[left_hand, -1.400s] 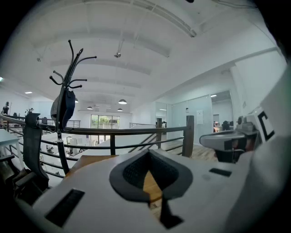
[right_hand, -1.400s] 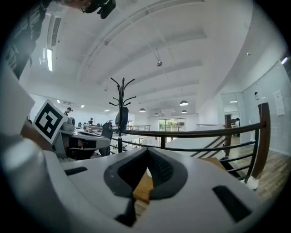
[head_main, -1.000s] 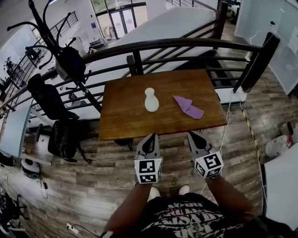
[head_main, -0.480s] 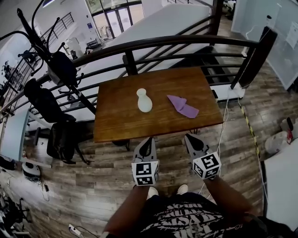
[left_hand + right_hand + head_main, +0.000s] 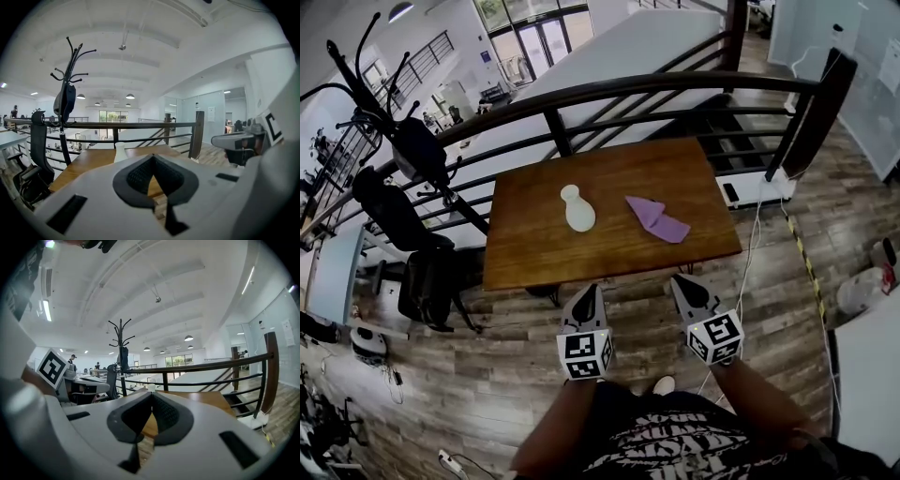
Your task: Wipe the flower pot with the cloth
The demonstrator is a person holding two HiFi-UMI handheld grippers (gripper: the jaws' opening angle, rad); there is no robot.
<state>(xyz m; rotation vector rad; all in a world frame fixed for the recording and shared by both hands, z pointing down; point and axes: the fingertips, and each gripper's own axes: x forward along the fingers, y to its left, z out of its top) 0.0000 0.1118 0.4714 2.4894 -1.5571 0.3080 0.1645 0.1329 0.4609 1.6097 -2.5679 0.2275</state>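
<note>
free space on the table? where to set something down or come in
Bare table: the left part, from its left edge to the flower pot; the strip along the near edge; the far right corner behind the cloth. Tightest: the gap between pot and cloth. The railing closes off the far side.

I stand in an open-plan office on an upper level: a black railing [image 5: 628, 87] runs behind my desk [image 5: 534, 253], with plank flooring [image 5: 487, 375], an office chair [image 5: 427, 281], a coat stand [image 5: 121, 336], glass-walled rooms [image 5: 211, 117] and ceiling lamps [image 5: 130, 96].
</note>
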